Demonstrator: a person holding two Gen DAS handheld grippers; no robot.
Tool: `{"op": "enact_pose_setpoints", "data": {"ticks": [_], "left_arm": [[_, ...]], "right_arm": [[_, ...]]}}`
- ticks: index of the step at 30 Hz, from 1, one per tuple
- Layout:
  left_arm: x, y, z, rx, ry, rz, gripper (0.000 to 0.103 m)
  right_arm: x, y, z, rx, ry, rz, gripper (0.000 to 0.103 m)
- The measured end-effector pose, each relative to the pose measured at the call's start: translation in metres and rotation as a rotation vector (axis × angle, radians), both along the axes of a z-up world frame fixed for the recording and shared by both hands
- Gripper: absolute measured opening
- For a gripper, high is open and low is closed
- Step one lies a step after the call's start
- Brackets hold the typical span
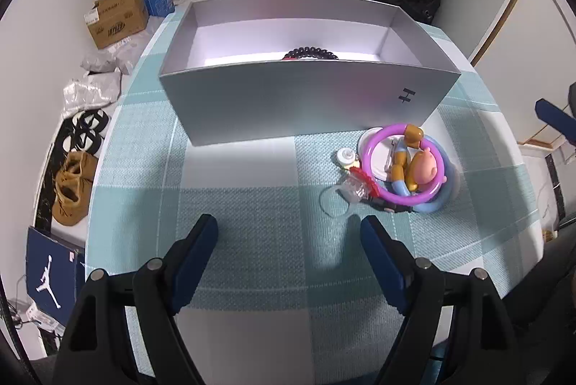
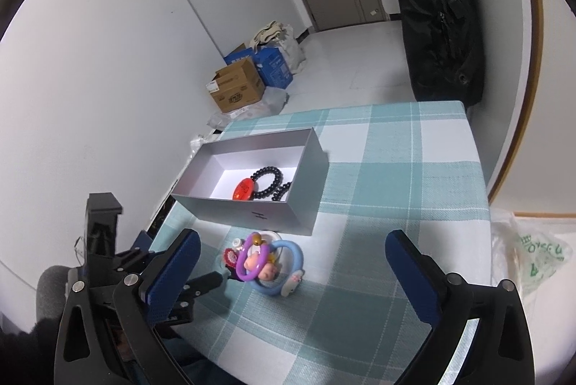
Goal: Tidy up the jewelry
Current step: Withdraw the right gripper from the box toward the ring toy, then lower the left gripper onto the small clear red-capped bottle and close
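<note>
The left gripper (image 1: 289,228) hangs low over the checked tablecloth (image 1: 252,205) with its jaws spread wide and nothing between them. Just ahead of its right fingertip, toward the tabletop's right edge, lies a heap of jewelry: a purple bangle (image 1: 403,165) resting across a light blue bangle (image 1: 433,205), small cartoon figures (image 1: 426,169) tucked inside the rings, a red-trimmed charm (image 1: 360,185) and a thin clear loop (image 1: 333,205) spilling toward the gripper. None of it touches the jaws. Beyond the heap stands an open grey box (image 1: 306,104), its near wall hiding most of the inside; only the top of a black bead bracelet (image 1: 311,53) peeks over the rim.

The right gripper (image 2: 293,246) is held higher, jaws also wide apart and empty. In this view the same heap sits between the two fingertips in the frame, nearer the left one, the purple bangle (image 2: 252,259) standing up against the blue one (image 2: 288,271). The small pieces under them are too tangled to name. The grey box (image 2: 252,205) lies past the heap near the tabletop's left edge, and here its floor shows: the black bead bracelet (image 2: 271,183) coiled beside a red pendant (image 2: 244,189). The left gripper's black frame (image 2: 104,241) juts in at the lower left, partly cut off by the right one's finger
</note>
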State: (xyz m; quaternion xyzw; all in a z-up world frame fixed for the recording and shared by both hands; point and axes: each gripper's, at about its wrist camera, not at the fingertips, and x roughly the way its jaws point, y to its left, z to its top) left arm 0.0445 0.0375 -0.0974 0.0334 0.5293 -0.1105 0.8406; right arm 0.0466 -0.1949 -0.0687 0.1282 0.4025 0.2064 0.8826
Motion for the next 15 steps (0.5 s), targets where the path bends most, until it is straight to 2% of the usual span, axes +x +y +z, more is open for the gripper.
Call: {"op": "enact_pose_setpoints", "data": {"ticks": [4, 9, 11, 15], "left_arm": [[-0.002, -0.011, -0.001, 0.089, -0.039, -0.039, 0.078], [-0.004, -0.016, 0.000, 0.090, -0.069, -0.057, 0.069], [-0.005, -0.019, 0.002, 0.098, -0.079, -0.077, 0.060], [-0.005, -0.022, 0.003, 0.066, -0.068, -0.095, 0.041]], "right_arm": [[-0.001, -0.001, 0.001, 0.007, -0.001, 0.001, 0.103], [-0.002, -0.002, 0.001, 0.011, 0.002, 0.004, 0.103], [-0.002, -0.003, 0.001, 0.013, 0.005, 0.004, 0.103], [-0.001, -0.004, -0.002, 0.016, 0.022, -0.002, 0.103]]}}
